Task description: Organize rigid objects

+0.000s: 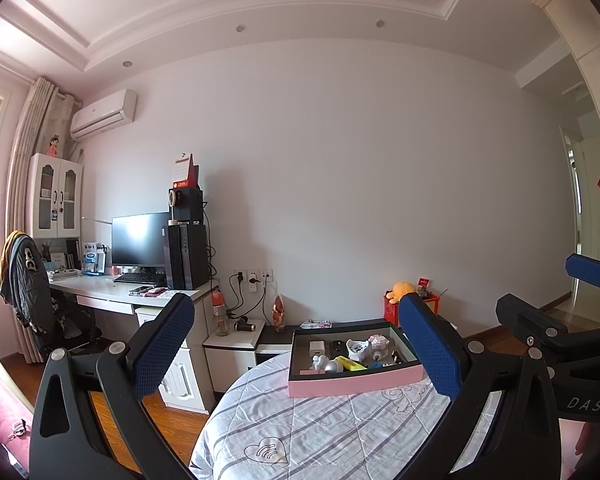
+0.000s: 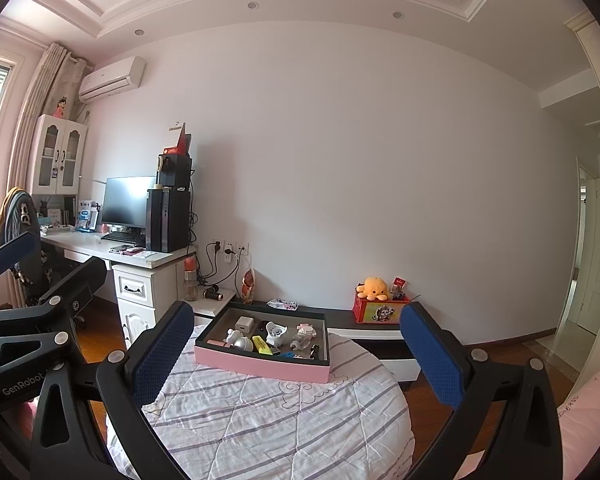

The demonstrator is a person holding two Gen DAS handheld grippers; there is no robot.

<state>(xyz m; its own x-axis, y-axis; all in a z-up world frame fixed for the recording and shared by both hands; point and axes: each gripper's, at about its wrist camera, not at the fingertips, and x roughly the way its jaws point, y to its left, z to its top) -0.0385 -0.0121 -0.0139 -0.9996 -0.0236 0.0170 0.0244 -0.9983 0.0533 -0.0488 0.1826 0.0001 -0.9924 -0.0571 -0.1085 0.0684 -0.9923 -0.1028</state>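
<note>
**Operator:** Tray, the pink-sided one with the dark rim, is sitting on the striped quilt at the far end of the round bed. I'm holding both claws well back from it and above the quilt.

**Spotter:** What's loose in it, left to right?

**Operator:** I'm seeing a white plug near the back left, a silver ball in front of it, a yellow marker, then a white figurine. The small pieces further right are too small to name.

**Spotter:** And the claws?

**Operator:** My left claw is gaping wide and carrying nothing. My right claw is standing just as wide, also carrying nothing.

**Spotter:** What's worrying you?

**Operator:** The quilt is looking soft, so pressing down on one corner of the tray could tip it and send the ball rolling. The pieces are crowding each other, so wide fingers coming down on one could shove its neighbour aside. The tray is also resting near the bed's far edge; I'm judging that a forward push could slide it off. And my two claws are sitting close side by side, so reaching in together risks a knock.
</note>
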